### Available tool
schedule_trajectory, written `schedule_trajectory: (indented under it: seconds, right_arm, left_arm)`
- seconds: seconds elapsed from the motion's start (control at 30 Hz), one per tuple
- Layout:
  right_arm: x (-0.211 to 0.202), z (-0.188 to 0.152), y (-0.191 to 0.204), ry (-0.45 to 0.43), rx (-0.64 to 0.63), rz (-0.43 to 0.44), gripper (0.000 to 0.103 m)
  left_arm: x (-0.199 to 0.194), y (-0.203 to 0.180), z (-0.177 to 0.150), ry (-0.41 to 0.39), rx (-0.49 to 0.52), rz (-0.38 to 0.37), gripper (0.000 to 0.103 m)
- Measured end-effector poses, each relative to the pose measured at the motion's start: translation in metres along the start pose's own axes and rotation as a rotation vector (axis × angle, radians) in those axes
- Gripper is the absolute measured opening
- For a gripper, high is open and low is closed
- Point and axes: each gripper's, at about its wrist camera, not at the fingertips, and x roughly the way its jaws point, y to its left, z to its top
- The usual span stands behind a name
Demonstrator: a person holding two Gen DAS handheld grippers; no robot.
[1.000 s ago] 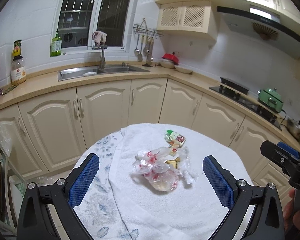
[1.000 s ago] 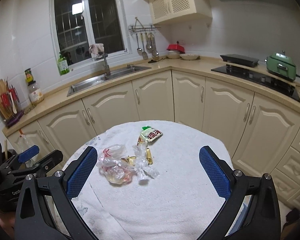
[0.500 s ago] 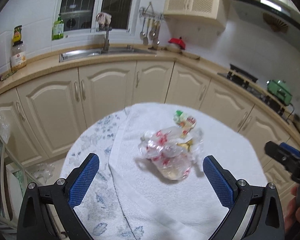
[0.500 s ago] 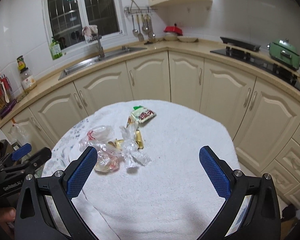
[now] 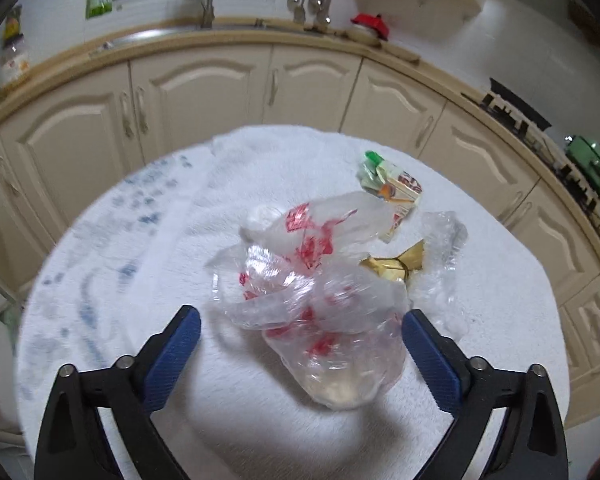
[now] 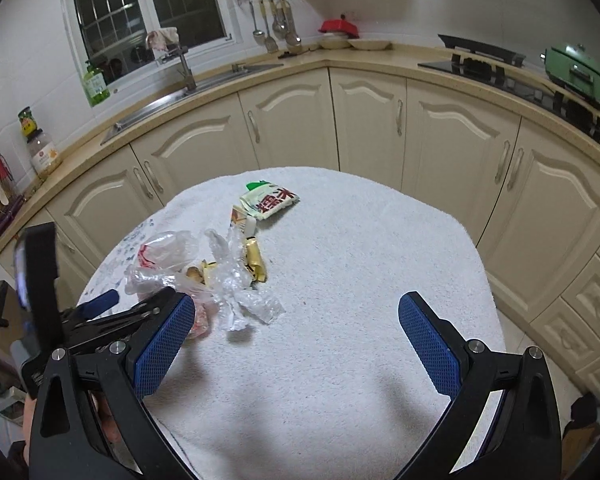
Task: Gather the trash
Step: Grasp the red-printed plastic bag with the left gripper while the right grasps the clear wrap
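Cream kitchen cabinets [image 6: 292, 120] curve behind a round table draped in a white towel [image 6: 360, 280]. Near its middle lies a crumpled clear plastic bag with red print [image 5: 320, 280], beside a gold foil wrapper [image 5: 396, 264] and a green-and-white snack packet [image 6: 270, 200]. The left gripper [image 5: 300, 334] straddles the bag with its jaws spread wide. The right gripper [image 6: 296, 322] hovers over bare towel, equally wide.
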Motion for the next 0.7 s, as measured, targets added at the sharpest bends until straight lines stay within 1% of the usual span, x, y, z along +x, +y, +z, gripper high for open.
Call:
schedule_trajectory:
  seconds: [0.03, 0.07, 0.1, 0.13, 0.17, 0.2, 0.27, 0.4, 0.43, 0.5, 0.53, 0.63, 0.67, 0.7]
  right_arm:
    - [0.002, 0.0, 0.0, 0.004, 0.001, 0.001, 0.103]
    - [0.005, 0.0, -0.001, 0.01, 0.002, 0.001, 0.103]
    - [0.007, 0.001, -0.001, 0.014, 0.003, 0.003, 0.103]
    - [0.01, 0.001, -0.001, 0.017, 0.003, 0.007, 0.103]
    - [0.011, 0.001, -0.001, 0.019, 0.001, 0.009, 0.103]
    - [0.014, 0.002, 0.0, 0.022, 0.0, 0.014, 0.103]
    - [0.02, 0.002, 0.003, 0.03, -0.002, 0.024, 0.103]
    - [0.04, 0.001, 0.009, 0.066, -0.016, 0.04, 0.103]
    - [0.047, 0.0, 0.012, 0.08, -0.022, 0.049, 0.103]
    - [0.057, -0.001, 0.016, 0.099, -0.035, 0.057, 0.103]
    - [0.063, -0.001, 0.02, 0.108, -0.048, 0.068, 0.103]
    - [0.08, -0.002, 0.034, 0.123, -0.089, 0.085, 0.103]
    - [0.087, -0.001, 0.038, 0.127, -0.103, 0.085, 0.101]
    - [0.094, -0.001, 0.042, 0.133, -0.112, 0.086, 0.094]
  left_arm:
    - [0.01, 0.001, 0.005, 0.015, -0.011, -0.046, 0.075]
    - [0.017, 0.002, 0.009, 0.03, -0.016, -0.074, 0.068]
    - [0.021, 0.002, 0.013, 0.021, -0.013, -0.081, 0.067]
    - [0.022, 0.003, 0.017, 0.014, -0.006, -0.089, 0.059]
    - [0.024, 0.005, 0.02, 0.017, -0.005, -0.109, 0.047]
    - [0.026, 0.008, 0.024, 0.019, -0.01, -0.13, 0.043]
    - [0.026, 0.013, 0.029, 0.015, -0.004, -0.138, 0.04]
    - [0.025, 0.026, 0.034, 0.003, 0.007, -0.137, 0.039]
    - [0.021, 0.03, 0.028, -0.004, 0.011, -0.131, 0.039]
    - [0.013, 0.036, 0.028, -0.016, 0.017, -0.112, 0.039]
    - [0.008, 0.036, 0.021, -0.024, 0.022, -0.104, 0.039]
    - [-0.001, 0.041, 0.015, -0.04, 0.028, -0.078, 0.039]
    - [-0.005, 0.042, 0.011, -0.045, 0.029, -0.071, 0.039]
    - [-0.009, 0.043, 0.007, -0.05, 0.029, -0.059, 0.039]
